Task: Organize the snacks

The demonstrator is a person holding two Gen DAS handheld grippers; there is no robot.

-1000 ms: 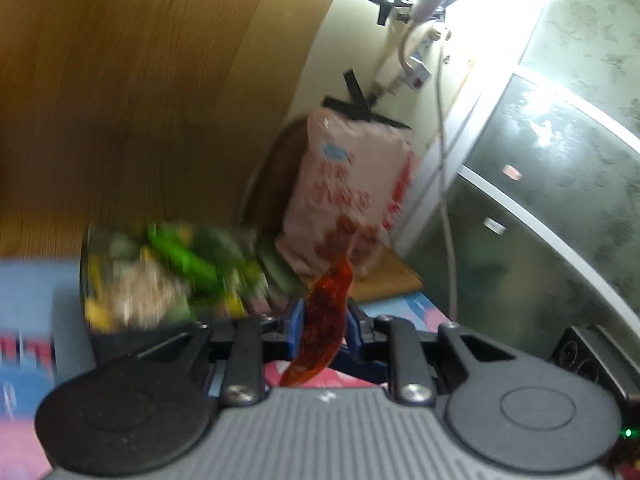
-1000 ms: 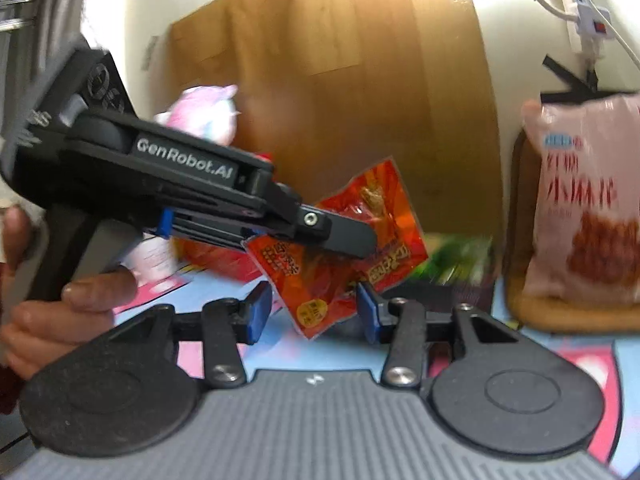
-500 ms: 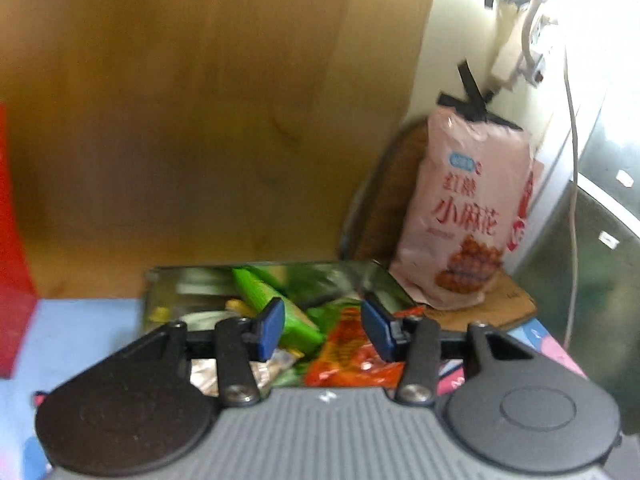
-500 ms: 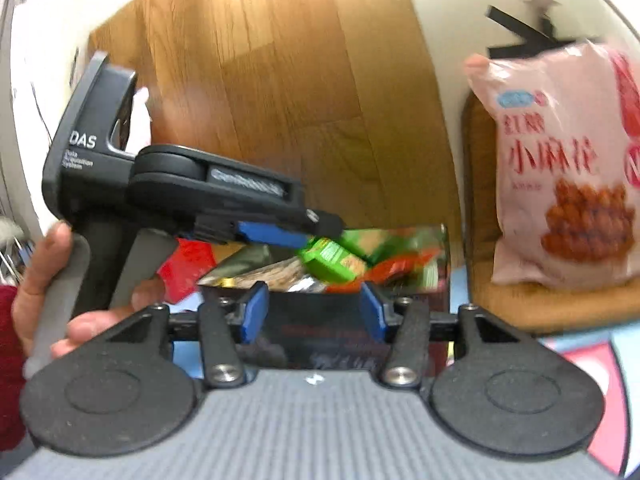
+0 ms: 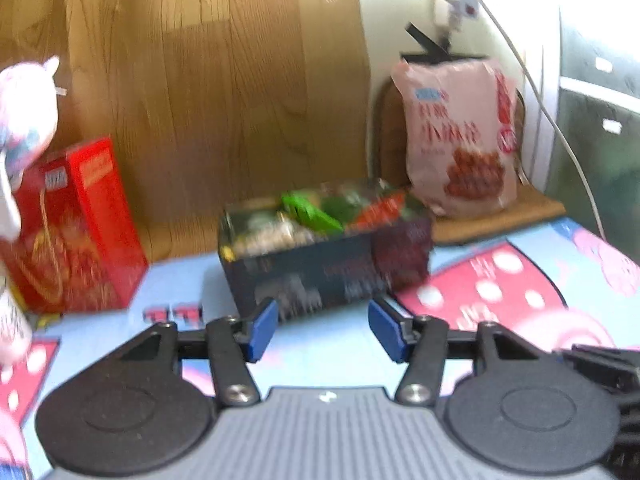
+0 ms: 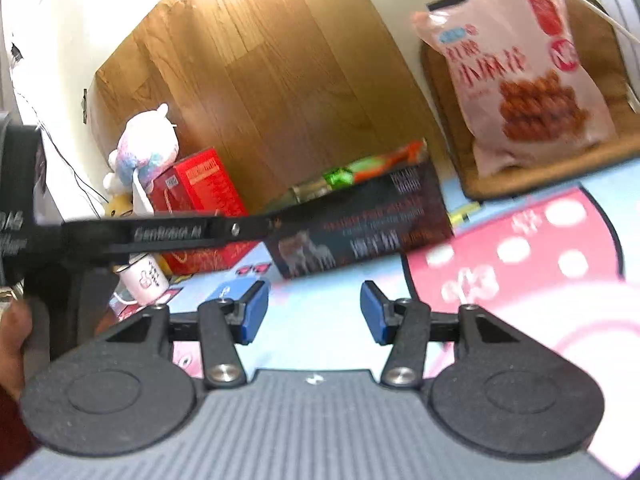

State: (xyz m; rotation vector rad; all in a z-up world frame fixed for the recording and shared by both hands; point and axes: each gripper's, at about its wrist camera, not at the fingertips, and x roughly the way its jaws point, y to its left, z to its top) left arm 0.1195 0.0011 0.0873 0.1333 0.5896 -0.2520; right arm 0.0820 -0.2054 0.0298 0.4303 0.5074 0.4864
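Two low wrist views, both facing the wall, near the shared dark snack box [image 5: 320,276] [image 6: 360,224].

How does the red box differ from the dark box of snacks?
The red box stands upright and looks closed; the dark box lies low and long, open on top, with snack packets showing. The red box is bright red, the dark box nearly black. Both sit on the mat.
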